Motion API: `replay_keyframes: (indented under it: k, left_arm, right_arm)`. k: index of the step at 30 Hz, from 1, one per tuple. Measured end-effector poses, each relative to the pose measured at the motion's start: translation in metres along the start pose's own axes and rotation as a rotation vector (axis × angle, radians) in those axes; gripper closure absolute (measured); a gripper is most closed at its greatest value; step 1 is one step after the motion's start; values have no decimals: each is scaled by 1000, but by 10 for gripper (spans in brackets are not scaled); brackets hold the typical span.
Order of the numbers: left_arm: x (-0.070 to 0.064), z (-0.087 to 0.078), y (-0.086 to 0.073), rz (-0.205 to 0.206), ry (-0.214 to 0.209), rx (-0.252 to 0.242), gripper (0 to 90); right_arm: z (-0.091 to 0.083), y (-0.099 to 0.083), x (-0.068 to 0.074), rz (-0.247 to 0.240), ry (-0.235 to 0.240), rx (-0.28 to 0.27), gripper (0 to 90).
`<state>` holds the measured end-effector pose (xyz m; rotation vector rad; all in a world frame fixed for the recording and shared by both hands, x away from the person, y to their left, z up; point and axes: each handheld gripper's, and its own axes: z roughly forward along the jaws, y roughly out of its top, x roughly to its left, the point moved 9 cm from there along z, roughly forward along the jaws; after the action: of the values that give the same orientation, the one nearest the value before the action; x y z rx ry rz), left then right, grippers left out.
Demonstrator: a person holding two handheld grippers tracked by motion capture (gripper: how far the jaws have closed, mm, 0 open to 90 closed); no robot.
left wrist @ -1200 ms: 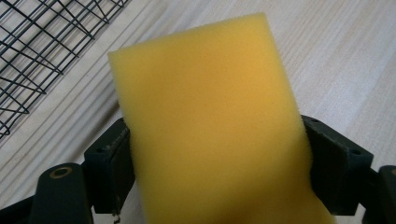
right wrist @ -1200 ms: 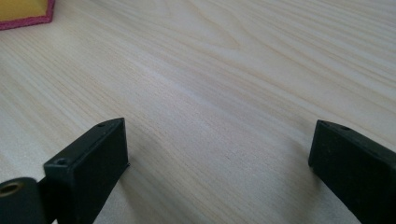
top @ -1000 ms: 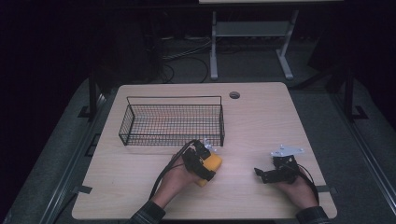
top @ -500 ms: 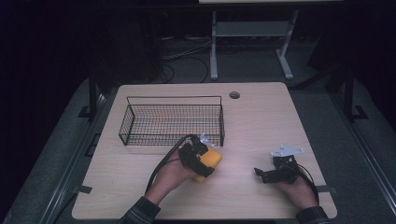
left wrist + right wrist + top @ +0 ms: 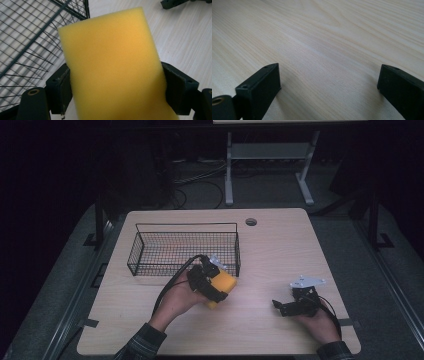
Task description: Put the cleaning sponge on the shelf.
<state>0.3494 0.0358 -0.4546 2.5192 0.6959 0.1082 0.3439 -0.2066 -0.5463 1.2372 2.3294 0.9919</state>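
A yellow sponge is held in my left gripper, whose jaws are shut on its two sides. In the left gripper view the sponge stands tall between the black pads, just off the table. A black wire basket stands right behind it, its front right corner close to the sponge; the basket's mesh shows at the left of the left gripper view. My right gripper rests low at the table's right, open, with bare wood between its jaws.
The light wooden table has a round cable hole at the back. A metal stand and cables lie on the dark floor behind. My right gripper's jaw tips appear at the top of the left gripper view.
My left gripper has carried the sponge a little farther from the person, toward the basket's front right corner. The right gripper has stayed where it was.
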Motion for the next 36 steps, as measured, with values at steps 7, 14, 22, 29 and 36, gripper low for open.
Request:
replay_keyframes:
  k: [7,14,22,29,36]
  left_arm:
    - [8,-12,9,0,8,-10,203]
    - [18,-22,18,0,31,-19,204]
    - [33,-29,22,-14,50,-16,204]
    - [49,-36,24,-35,78,-20,205]
    - [63,-40,23,-56,96,-27,205]
  right_arm:
    - [0,0,0,1,-2,1,39]
    - [0,0,0,2,0,-1,38]
    - [0,0,0,2,0,1,39]
    - [0,0,0,1,-1,0,39]
    - [0,0,0,1,0,1,39]
